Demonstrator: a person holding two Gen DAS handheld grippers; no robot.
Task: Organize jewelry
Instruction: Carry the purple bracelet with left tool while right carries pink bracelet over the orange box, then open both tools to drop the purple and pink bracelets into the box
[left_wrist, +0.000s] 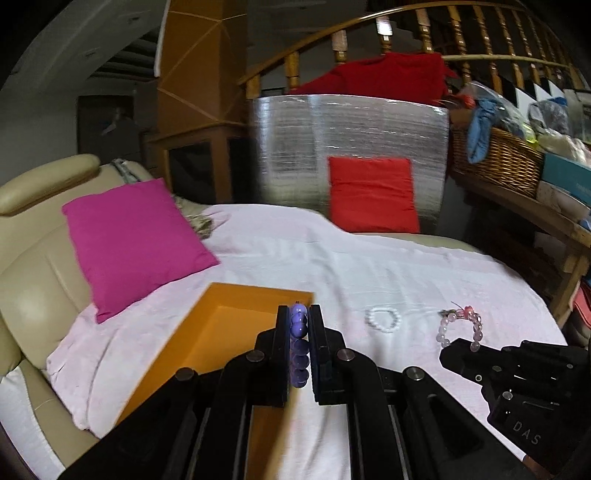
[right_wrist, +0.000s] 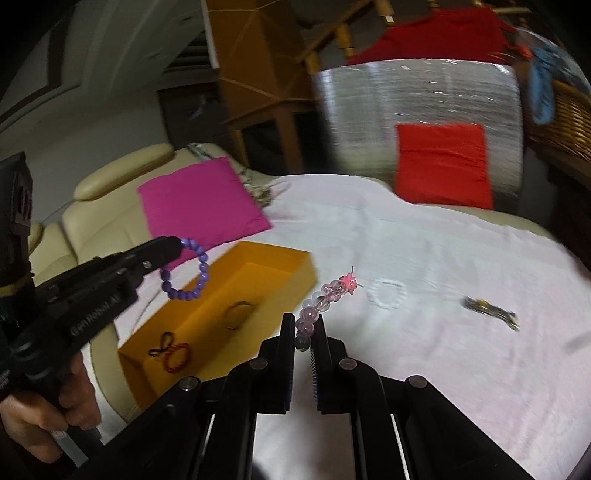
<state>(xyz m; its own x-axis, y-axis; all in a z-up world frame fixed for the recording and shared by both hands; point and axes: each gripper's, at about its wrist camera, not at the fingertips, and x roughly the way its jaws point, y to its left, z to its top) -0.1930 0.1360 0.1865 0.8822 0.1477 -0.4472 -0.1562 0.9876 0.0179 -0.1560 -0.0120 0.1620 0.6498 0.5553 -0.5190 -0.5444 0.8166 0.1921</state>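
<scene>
- The left gripper (left_wrist: 299, 332) has its fingers clamped narrow on a purple bead bracelet (right_wrist: 186, 269). In the left wrist view the beads stand edge-on between the pads. In the right wrist view the loop hangs free below the tips.
- The right gripper (right_wrist: 303, 332) is likewise pinched tight on a pink bead bracelet (right_wrist: 325, 301), which trails forward from the tips to a pink charm at its far end.
- The orange box (right_wrist: 284, 258) lies open just ahead and to the left of both grippers, its long axis running away and to the right. A red braided band (right_wrist: 177, 356) and a thin ring-shaped bangle (right_wrist: 238, 314) already lie inside.
- The left gripper is the nearer: its bracelet hangs over the box's near-left rim, so a short carry inward should do. The right must cross leftward.
- A white bead bracelet (left_wrist: 384, 320) and a small dark metal piece (right_wrist: 489, 310) rest on the pink sheet (right_wrist: 443, 350), not yet collected.
</scene>
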